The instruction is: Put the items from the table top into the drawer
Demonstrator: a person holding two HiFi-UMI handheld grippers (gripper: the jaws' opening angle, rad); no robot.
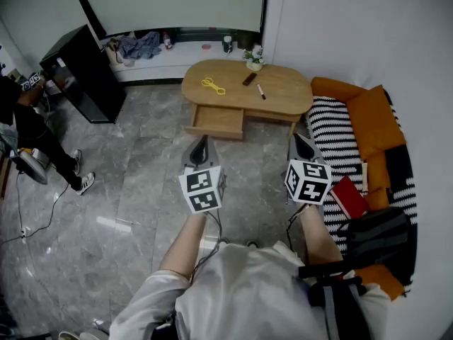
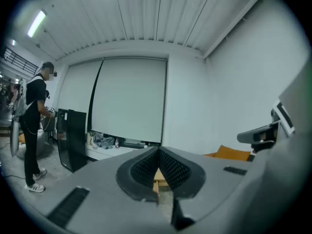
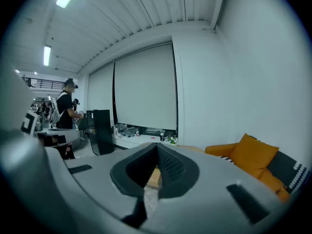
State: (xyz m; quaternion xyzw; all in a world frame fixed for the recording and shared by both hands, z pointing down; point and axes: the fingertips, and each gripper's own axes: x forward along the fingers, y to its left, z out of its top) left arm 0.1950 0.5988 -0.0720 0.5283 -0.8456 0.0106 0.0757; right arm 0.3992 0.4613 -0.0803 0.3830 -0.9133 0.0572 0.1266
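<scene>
An oval wooden table (image 1: 283,94) stands across the floor from me, its drawer (image 1: 216,121) pulled open toward me. On top lie a yellow cord (image 1: 212,85), a black remote-like bar (image 1: 249,78), a marker (image 1: 261,91) and a small potted plant (image 1: 254,59). My left gripper (image 1: 201,143) hangs over the floor just short of the drawer, jaws shut with nothing between them. My right gripper (image 1: 300,142) is level with it, near the table's right end, also shut and empty. Between the left gripper's pads (image 2: 168,167) and the right gripper's pads (image 3: 170,167) only a sliver of the wooden table shows.
An orange sofa (image 1: 368,119) with a striped blanket (image 1: 340,137), a red book (image 1: 349,197) and a black backpack (image 1: 379,236) lines the right. A black cabinet (image 1: 81,73) and a person (image 1: 32,129) are at the left. A cluttered white ledge (image 1: 170,52) runs behind the table.
</scene>
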